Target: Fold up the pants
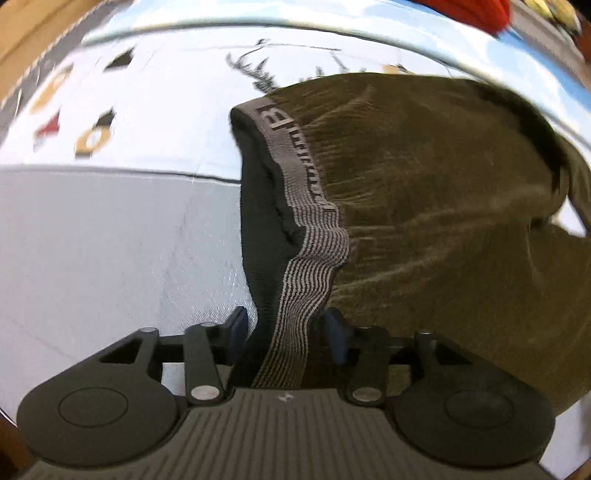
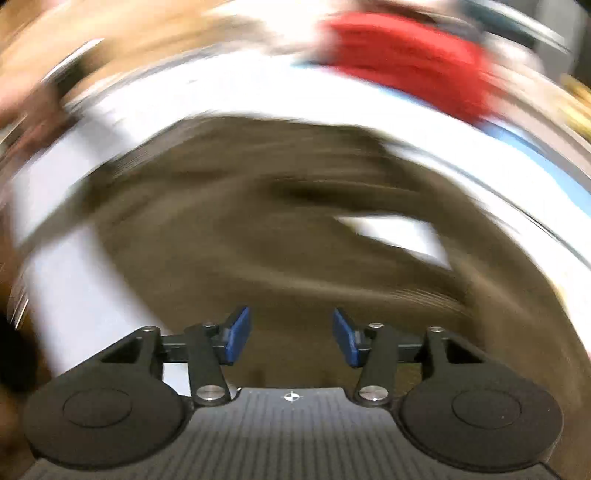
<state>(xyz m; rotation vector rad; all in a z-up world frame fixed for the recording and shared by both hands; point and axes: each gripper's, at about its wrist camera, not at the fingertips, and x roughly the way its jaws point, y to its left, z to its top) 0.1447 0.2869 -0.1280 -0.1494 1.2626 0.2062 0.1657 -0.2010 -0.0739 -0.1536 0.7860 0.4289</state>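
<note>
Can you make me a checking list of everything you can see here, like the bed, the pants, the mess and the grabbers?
Surface: pale printed sheet.
Job's things: olive pants, striped waistband rising between the left pads.
Clutter: red cloth at the far edge.
Grippers: left hand-held gripper pads apart, waistband between them, grip unclear; right hand-held gripper open, empty, over the pants.
Cables: nothing seen.
Surroundings: blurred; brown wood beyond the sheet.

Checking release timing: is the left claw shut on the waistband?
No, open: the waistband passes between the left claw pads, with gaps at both.
</note>
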